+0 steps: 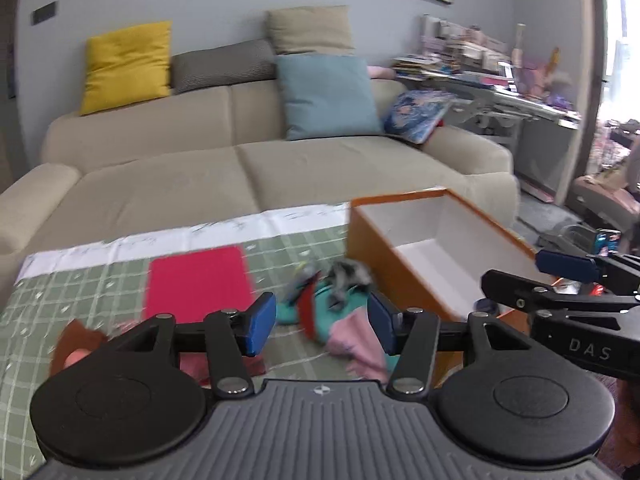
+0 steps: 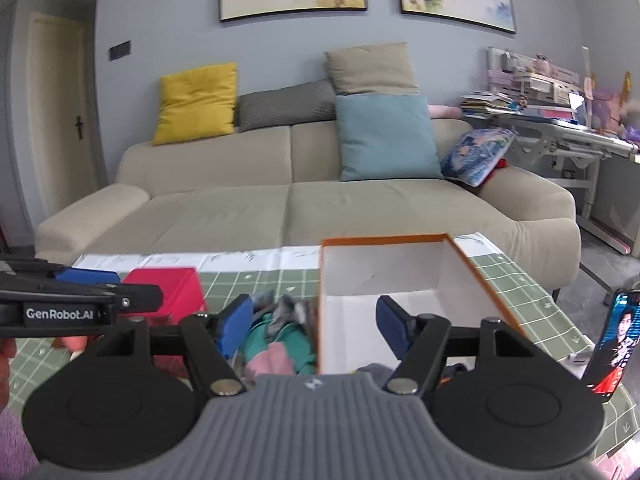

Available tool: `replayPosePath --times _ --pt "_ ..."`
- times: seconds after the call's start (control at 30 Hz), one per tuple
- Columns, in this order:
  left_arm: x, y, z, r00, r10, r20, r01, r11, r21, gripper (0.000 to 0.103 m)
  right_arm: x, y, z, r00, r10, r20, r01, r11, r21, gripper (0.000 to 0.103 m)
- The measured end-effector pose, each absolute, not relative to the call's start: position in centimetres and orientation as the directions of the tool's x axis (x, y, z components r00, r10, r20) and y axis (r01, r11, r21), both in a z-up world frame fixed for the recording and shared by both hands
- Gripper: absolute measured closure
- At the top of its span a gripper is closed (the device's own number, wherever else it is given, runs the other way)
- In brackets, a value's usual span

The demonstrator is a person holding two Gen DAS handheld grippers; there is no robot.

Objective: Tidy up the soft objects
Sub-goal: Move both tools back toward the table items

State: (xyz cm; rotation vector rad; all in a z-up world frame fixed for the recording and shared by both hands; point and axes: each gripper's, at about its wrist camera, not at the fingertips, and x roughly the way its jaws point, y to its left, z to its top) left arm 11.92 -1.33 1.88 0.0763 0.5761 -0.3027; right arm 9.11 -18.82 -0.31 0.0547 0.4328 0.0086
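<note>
Left gripper [image 1: 322, 326]: fingers spread, holding nothing, above the pile of soft cloths [image 1: 332, 312] on the table [image 1: 60, 292]. Right gripper [image 2: 316, 326]: fingers spread, empty, straddling the near wall of the orange box [image 2: 464, 258]. Pile lies at the box's 9 o'clock, touching it; red cloth [image 1: 198, 282] at the pile's 10 o'clock.

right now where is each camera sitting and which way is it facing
Left wrist: on the left gripper, low over the table, facing the sofa; own open fingers frame the cloth pile; the right gripper enters from the right.
Right wrist: on the right gripper, facing the same sofa, open fingers straddling the orange box wall; the left gripper's fingers enter from the left.
Both share sofa, box, cloth pile, red cloth.
</note>
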Motion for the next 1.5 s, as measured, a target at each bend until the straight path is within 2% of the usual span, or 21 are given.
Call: replayPosePath --times 0.23,0.5,0.8,0.97,1.13,1.33,1.5 --pt "9.9 2.5 -0.1 0.811 -0.186 -0.554 0.203 0.979 -0.030 0.041 8.3 -15.2 -1.9 0.895 0.078 -0.439 -0.082 0.997 0.010 0.030" --pt "9.3 7.1 -1.9 0.809 -0.103 -0.579 0.056 0.993 -0.100 0.040 8.1 -12.7 -3.3 0.886 0.080 -0.456 -0.122 0.991 -0.064 0.027" --pt "9.9 9.8 -3.2 0.801 -0.070 -0.594 -0.011 0.991 -0.132 0.040 9.8 -11.2 -4.4 0.849 0.087 -0.521 -0.150 0.985 -0.081 0.023" --pt "11.5 11.1 -4.1 0.784 -0.045 -0.619 -0.036 0.992 -0.118 0.036 11.6 -10.8 -5.2 0.828 0.104 -0.551 -0.170 0.983 -0.070 0.024" --pt "14.3 12.2 -4.9 0.741 -0.041 -0.670 0.044 0.999 -0.012 0.034 13.9 -10.1 -6.3 0.797 0.127 -0.590 -0.195 0.979 -0.054 0.024" --pt "17.4 13.0 -5.7 0.662 -0.095 -0.743 0.284 0.950 0.131 0.032 16.6 -9.9 -7.8 0.750 0.161 -0.642 -0.224 0.974 -0.017 0.024" --pt "19.2 13.1 -7.4 0.598 -0.110 -0.794 0.466 0.854 0.233 0.019 19.2 -9.6 -8.9 0.703 0.153 -0.695 -0.220 0.976 -0.008 0.024"
